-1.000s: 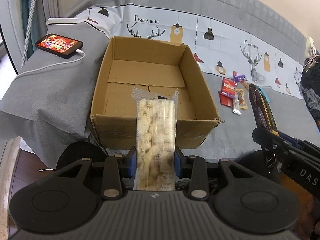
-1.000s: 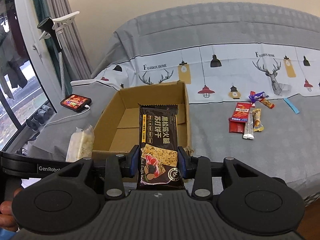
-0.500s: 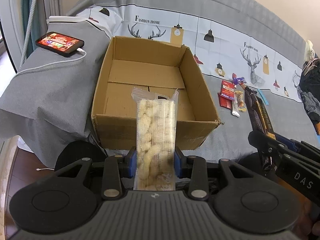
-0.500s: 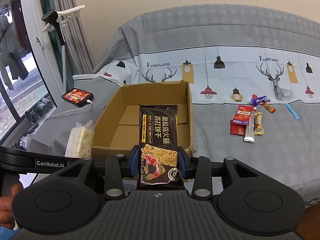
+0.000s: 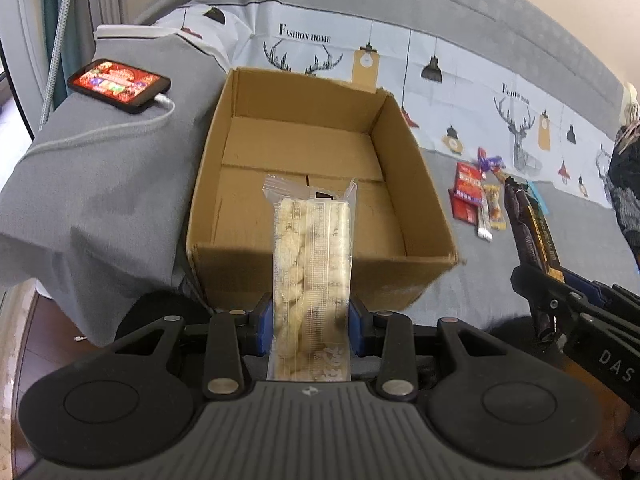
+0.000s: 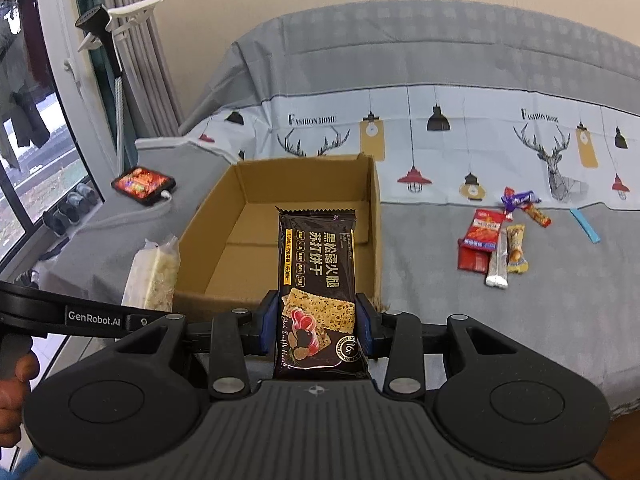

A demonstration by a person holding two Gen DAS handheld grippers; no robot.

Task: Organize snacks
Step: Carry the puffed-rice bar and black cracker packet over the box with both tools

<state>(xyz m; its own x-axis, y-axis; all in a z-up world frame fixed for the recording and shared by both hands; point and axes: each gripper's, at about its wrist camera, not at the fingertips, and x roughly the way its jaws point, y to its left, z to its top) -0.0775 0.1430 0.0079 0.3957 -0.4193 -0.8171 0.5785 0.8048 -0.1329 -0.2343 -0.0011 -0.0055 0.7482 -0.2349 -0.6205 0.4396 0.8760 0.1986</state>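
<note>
The left gripper is closed partway on a clear packet of pale rice crackers, its blue pads pressing the packet's two long edges near the lower end, so that most of the packet stands out ahead of the jaws and reaches over the near wall of the cardboard box. The right gripper is closed to about the same width on a dark packet of soda crackers, also gripped by the long edges near its bottom, with its top end over the near right corner of the box. The box looks empty inside. To the right of the box, well apart from it, a small heap of snack packets lies on the grey cover. To the left of the box a phone rests on its cable. Both held packets are probably light, thin film with brittle biscuits inside, so a harder squeeze would likely crack the contents, while the smooth wrapper may slide if the grip is loose. Holding across the narrow width, as now, seems sound; the free ends look stiff enough not to droop. The loose packets look flat and slippery, best taken by an edge.
</note>
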